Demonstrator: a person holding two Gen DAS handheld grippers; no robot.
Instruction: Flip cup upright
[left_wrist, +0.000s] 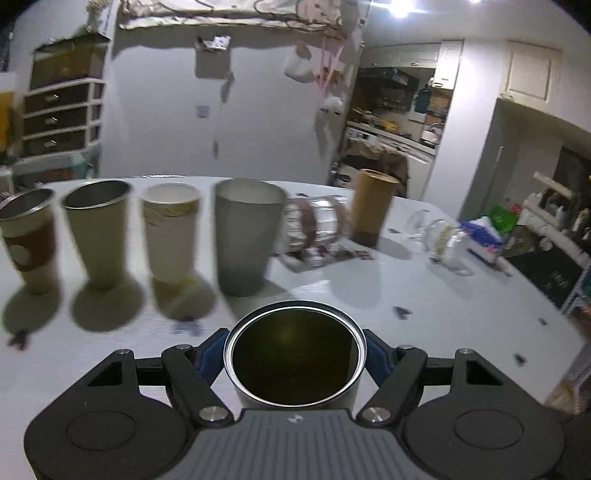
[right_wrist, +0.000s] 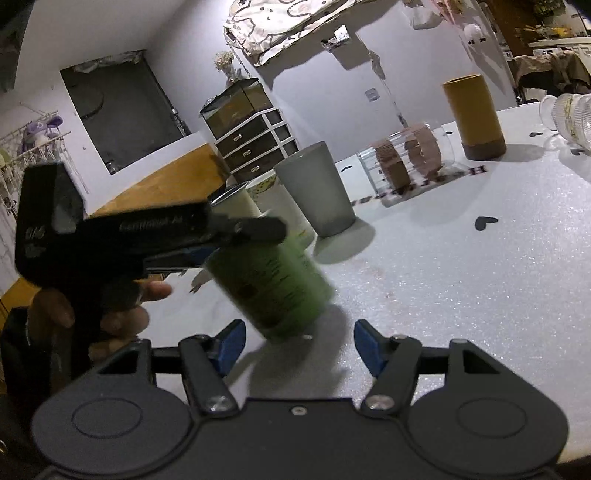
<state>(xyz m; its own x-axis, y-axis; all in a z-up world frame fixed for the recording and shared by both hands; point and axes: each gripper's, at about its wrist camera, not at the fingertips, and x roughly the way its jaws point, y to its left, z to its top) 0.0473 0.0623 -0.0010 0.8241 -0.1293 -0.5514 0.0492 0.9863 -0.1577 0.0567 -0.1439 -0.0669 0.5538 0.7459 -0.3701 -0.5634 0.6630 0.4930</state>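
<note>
My left gripper (left_wrist: 295, 354) is shut on a green metal cup (left_wrist: 294, 356), its open mouth facing the camera. In the right wrist view the green cup (right_wrist: 273, 284) stands nearly upright, slightly tilted, with its base at the white table, and the left gripper (right_wrist: 236, 236) clamps it near the rim. My right gripper (right_wrist: 299, 347) is open and empty, just in front of the cup's base.
A row of upright cups stands behind: sleeve cup (left_wrist: 29, 240), steel cup (left_wrist: 98, 232), paper cup (left_wrist: 170, 230), grey cup (left_wrist: 245, 234). A clear glass (left_wrist: 317, 229) and a glass mug (left_wrist: 439, 236) lie on their sides. A yellow cup (left_wrist: 373, 206) stands mouth down.
</note>
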